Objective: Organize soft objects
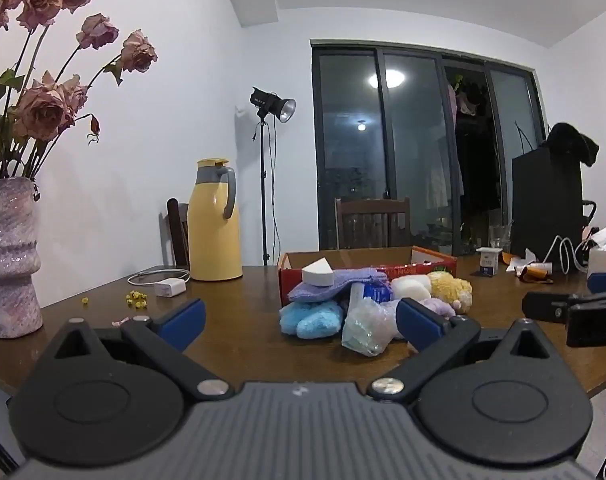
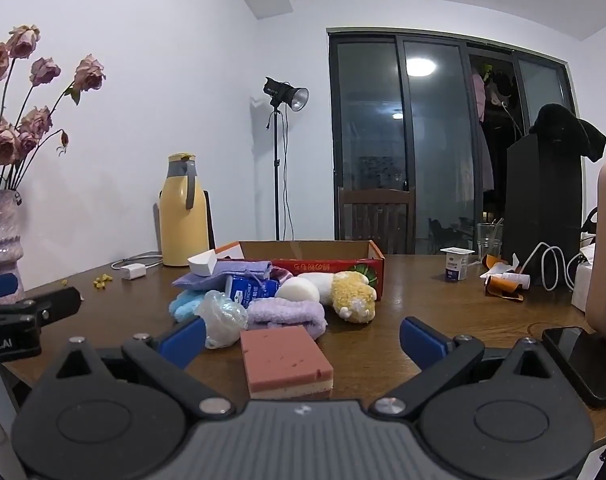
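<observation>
Both grippers hover spread wide and empty over a brown table (image 2: 403, 280). Between the right gripper (image 2: 303, 338) fingers, nearest, lies a pink sponge (image 2: 285, 358), its near edge cut off by the tool; the left wrist view does not show it. The left gripper (image 1: 301, 320) faces the heap of soft things (image 1: 367, 300), which partly hides a blue carton (image 2: 249, 289). Behind the heap sits a red cardboard box (image 2: 315, 256), its inside hidden. Bare tabletop lies right of the heap.
</observation>
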Demonstrator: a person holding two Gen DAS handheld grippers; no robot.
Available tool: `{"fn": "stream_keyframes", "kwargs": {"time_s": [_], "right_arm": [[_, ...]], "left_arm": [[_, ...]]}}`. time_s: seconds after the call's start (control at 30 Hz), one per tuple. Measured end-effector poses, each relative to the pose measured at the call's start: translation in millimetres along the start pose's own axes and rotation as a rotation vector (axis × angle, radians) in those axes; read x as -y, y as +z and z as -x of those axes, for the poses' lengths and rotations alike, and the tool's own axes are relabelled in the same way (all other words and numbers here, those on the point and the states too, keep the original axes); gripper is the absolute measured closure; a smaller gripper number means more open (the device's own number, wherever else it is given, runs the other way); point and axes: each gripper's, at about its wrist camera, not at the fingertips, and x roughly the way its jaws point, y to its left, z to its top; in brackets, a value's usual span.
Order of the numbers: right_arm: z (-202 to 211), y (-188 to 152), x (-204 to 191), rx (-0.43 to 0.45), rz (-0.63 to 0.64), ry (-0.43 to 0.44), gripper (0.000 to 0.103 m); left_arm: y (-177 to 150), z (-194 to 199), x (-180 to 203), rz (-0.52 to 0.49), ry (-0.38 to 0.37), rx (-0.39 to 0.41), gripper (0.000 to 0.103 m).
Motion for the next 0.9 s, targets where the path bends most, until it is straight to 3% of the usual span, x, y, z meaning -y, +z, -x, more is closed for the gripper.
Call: {"fn": "stream_keyframes", "kwargs": {"time_s": [0.9], "right_arm": [[-2.3, -0.1, -2.1, -0.014, 0.005, -0.005, 0.0]], "left_arm": [[-1.4, -0.3, -0.1, 0.004, -0.008, -0.003, 0.0]]}}
